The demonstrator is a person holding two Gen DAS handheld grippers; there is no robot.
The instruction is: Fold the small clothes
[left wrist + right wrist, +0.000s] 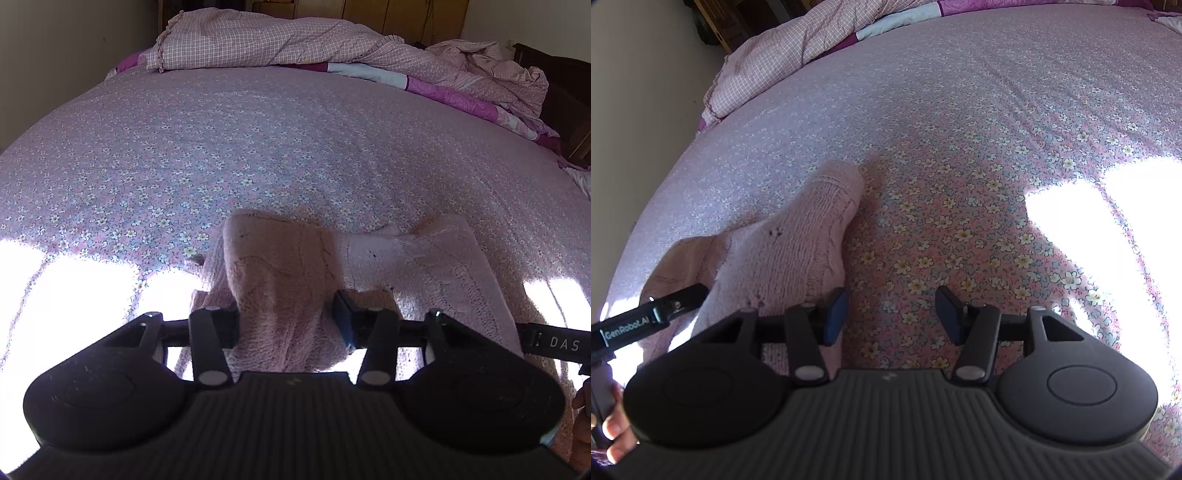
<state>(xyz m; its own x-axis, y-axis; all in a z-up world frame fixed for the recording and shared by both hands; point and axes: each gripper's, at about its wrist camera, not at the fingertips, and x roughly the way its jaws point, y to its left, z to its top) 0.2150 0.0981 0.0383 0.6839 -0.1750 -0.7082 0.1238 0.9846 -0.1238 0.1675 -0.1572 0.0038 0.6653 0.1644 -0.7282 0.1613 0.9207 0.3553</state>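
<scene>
item 1: left black two-finger gripper (286, 319), nearest in left wrist view. jaws stand apart w/ a raised fold of knit lying between them; whether the pads actually pinch it can't be told, gap looks wider than the fabric is pressed.

item 2: right black two-finger gripper (892, 317). jaws apart, nothing between them, only sheet below; hangs just beside the garment's right edge.

item 3: small pale pink knitted garment (424, 266), thick chunky yarn, lying at near edge of bed; one part doubled over into a hump, one sleeve-like end (834, 192) pointing away. handling, as judged: light, soft, floppy, no stiffness, so it will sag from any single grip; stretchy knit, likely to snag on pad corners; not fragile, not slippery on cotton. best hold prob. at ribbed hem or cuff, two corners at once, one per gripper, pinch thru both layers.

item 4: pink floral cotton bedsheet (258, 147), flat, harsh sun patches near front.

item 5: rumpled pink checked quilt (251, 40), far end, well apart from garment.
</scene>
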